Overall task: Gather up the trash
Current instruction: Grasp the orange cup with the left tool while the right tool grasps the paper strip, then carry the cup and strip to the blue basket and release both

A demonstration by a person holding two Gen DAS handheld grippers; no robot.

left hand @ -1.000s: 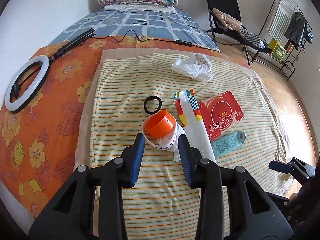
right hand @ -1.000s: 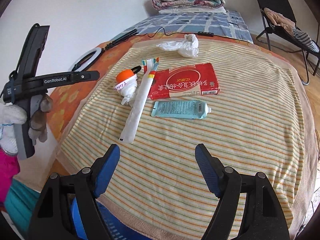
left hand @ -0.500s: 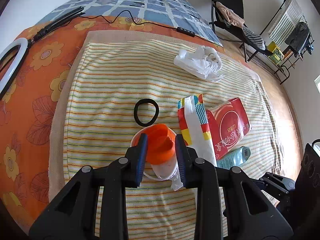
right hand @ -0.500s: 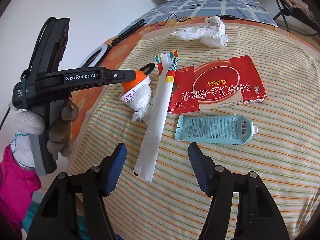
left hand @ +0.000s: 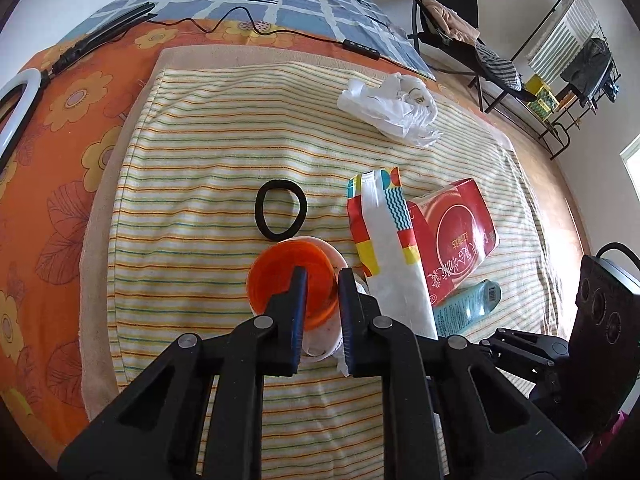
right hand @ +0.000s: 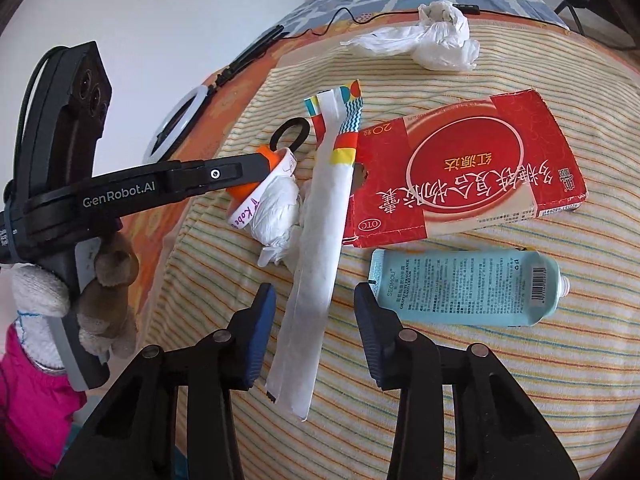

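An orange cup (left hand: 290, 276) stuffed with white tissue lies on the striped towel (left hand: 192, 152). My left gripper (left hand: 322, 280) is shut on the cup's rim; it also shows in the right wrist view (right hand: 264, 168). My right gripper (right hand: 314, 300) is open, its jaws on either side of a long white paper wrapper (right hand: 316, 252). A red medicine box (right hand: 464, 168), a pale blue cream tube (right hand: 464, 288), a crumpled white plastic bag (right hand: 432, 40) and a black hair band (left hand: 280, 210) lie on the towel.
The towel lies on an orange flowered bedspread (left hand: 60, 140). A white ring light (left hand: 16, 104) with its cable lies at the left. A black folding chair (left hand: 448, 12) and a clothes rack (left hand: 572, 52) stand on the floor at the right.
My left gripper moved forward and shut on the orange cup's rim. My right gripper moved forward over the white wrapper and narrowed a little.
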